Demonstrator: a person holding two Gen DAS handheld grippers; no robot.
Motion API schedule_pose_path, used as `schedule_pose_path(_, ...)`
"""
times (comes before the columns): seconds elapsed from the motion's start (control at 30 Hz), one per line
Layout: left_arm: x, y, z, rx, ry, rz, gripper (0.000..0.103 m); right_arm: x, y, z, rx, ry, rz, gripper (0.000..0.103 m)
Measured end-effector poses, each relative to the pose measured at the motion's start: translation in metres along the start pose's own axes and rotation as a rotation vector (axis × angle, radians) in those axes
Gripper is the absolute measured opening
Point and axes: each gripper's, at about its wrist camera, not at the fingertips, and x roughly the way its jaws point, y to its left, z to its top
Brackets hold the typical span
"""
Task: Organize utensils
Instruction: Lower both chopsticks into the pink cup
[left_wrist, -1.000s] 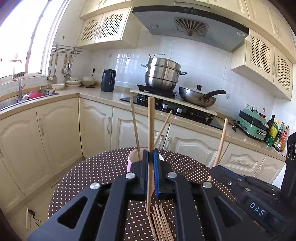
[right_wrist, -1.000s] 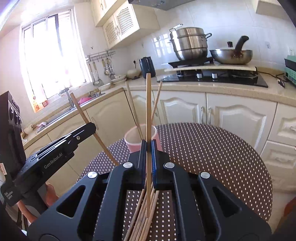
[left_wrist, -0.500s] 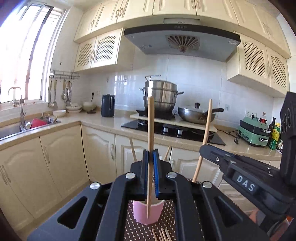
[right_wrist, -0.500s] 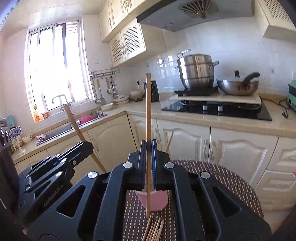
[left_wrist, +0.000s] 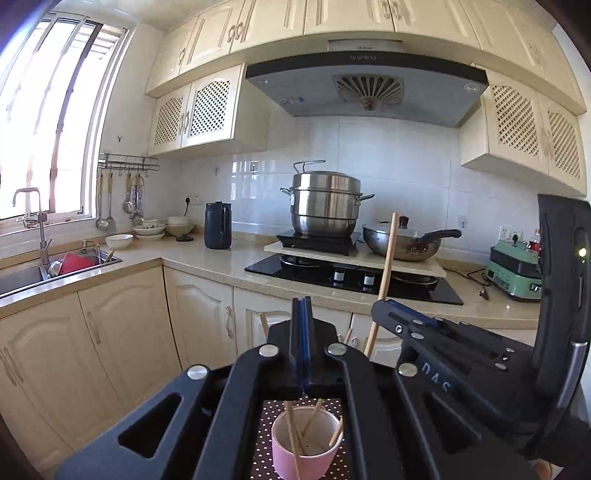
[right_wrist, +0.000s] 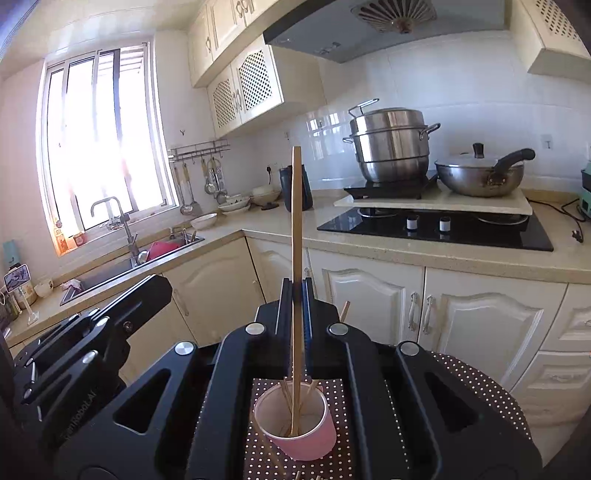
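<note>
A pink cup (left_wrist: 300, 456) (right_wrist: 308, 443) stands on the brown polka-dot table (right_wrist: 480, 387), below both grippers, with several wooden chopsticks leaning inside it. My left gripper (left_wrist: 302, 301) is above the cup, its blue pads pressed together with nothing between them. One chopstick (left_wrist: 291, 435) crosses the cup's front wall; I cannot tell whether it is inside. My right gripper (right_wrist: 296, 282) is shut on an upright chopstick (right_wrist: 296, 221), whose lower end reaches into the cup. In the left wrist view the right gripper (left_wrist: 391, 308) and its chopstick (left_wrist: 387, 266) show at the right.
Cream cabinets and a counter (right_wrist: 406, 254) run behind the table. On the counter are a black hob (right_wrist: 436, 225), a steel steamer pot (left_wrist: 325, 206) and a wok (left_wrist: 402, 243). A sink (left_wrist: 55, 266) lies at the left under the window.
Both grippers rose and now look down into the cup. The chopstick has left the left jaws. The right chopstick's lower end now hangs inside the cup.
</note>
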Motion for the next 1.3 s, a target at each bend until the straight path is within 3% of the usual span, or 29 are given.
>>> schedule_pose_path(0.37, 0.01, 0.032, -0.03, 0.001, 0.066, -0.017, 0.004, 0.006, -0.012, -0.015, 0.006, 0.05, -0.011, 0.006)
schedule_pose_path(0.43, 0.008, 0.048, -0.045, -0.023, 0.099, 0.012, 0.023, 0.001, -0.015, -0.019, 0.005, 0.052, -0.015, 0.006)
schedule_pose_path(0.47, 0.007, 0.06, -0.055, -0.056, 0.129, 0.033, 0.047, -0.002, -0.017, -0.022, 0.006, 0.058, -0.015, 0.006)
schedule_pose_path(0.5, 0.007, 0.073, -0.065, -0.093, 0.157, 0.043, 0.053, -0.003, -0.019, -0.023, 0.01, 0.061, -0.016, 0.006)
schedule_pose_path(0.63, 0.0, 0.116, -0.102, -0.223, 0.259, 0.092, 0.053, -0.015, -0.025, -0.029, 0.036, 0.065, -0.005, 0.006)
schedule_pose_path(0.83, 0.008, 0.183, -0.147, -0.318, 0.374, 0.274, 0.053, -0.032, -0.021, -0.03, 0.019, 0.053, -0.013, 0.006)
schedule_pose_path(0.93, 0.021, 0.22, -0.163, -0.408, 0.453, 0.328, 0.053, -0.03, -0.02, -0.029, 0.022, 0.062, -0.025, 0.006)
schedule_pose_path(1.1, 0.048, 0.259, -0.186, -0.56, 0.548, 0.254, 0.053, -0.026, -0.014, -0.027, 0.007, 0.067, -0.042, 0.006)
schedule_pose_path(1.17, 0.061, 0.264, -0.19, -0.572, 0.564, 0.218, 0.053, -0.021, -0.013, -0.027, 0.002, 0.075, -0.047, 0.006)
schedule_pose_path(1.3, 0.088, 0.271, -0.199, -0.57, 0.632, 0.231, 0.053, -0.01, -0.013, -0.03, 0.012, 0.095, -0.06, 0.006)
